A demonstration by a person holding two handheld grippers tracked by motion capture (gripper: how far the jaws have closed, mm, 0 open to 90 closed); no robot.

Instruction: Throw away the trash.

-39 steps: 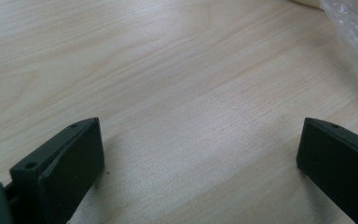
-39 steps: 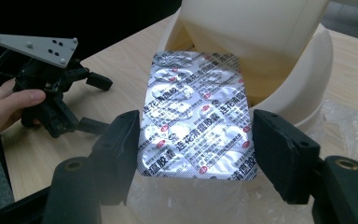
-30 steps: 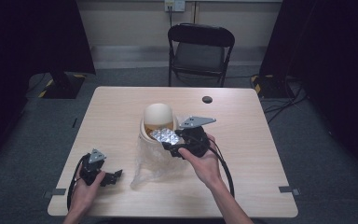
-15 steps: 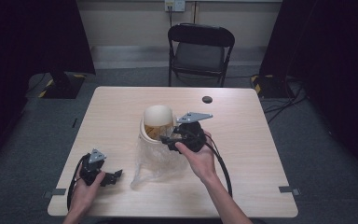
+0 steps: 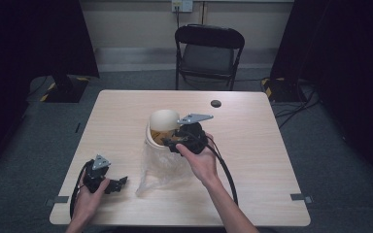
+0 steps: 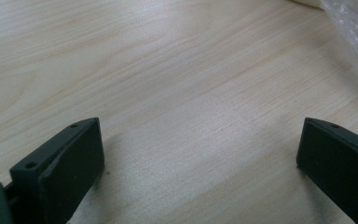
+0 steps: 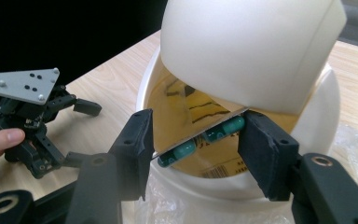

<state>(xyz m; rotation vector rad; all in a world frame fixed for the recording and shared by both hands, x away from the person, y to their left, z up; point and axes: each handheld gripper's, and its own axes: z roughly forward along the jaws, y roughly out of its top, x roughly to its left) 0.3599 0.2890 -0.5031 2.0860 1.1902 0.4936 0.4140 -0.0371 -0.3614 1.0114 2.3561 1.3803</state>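
Bin point(image 5: 161, 127), a small white one with a swing lid point(image 7: 247, 51) tipped inward, stands mid-table point(image 5: 252, 160) on a clear plastic bag point(image 5: 158, 167), its opening facing the right gripper point(image 7: 196, 135). That gripper's jaws pinch a strip of green capsules point(image 7: 200, 140) flat at the mouth, apparently to slide it in under the lid. The left gripper point(image 5: 119, 183) rests near the table's front edge, jaws wide apart and empty, well clear of the work.

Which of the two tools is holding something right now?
The right tool, at the white bin, grips a blister strip of green capsules. The left tool is open over bare table.
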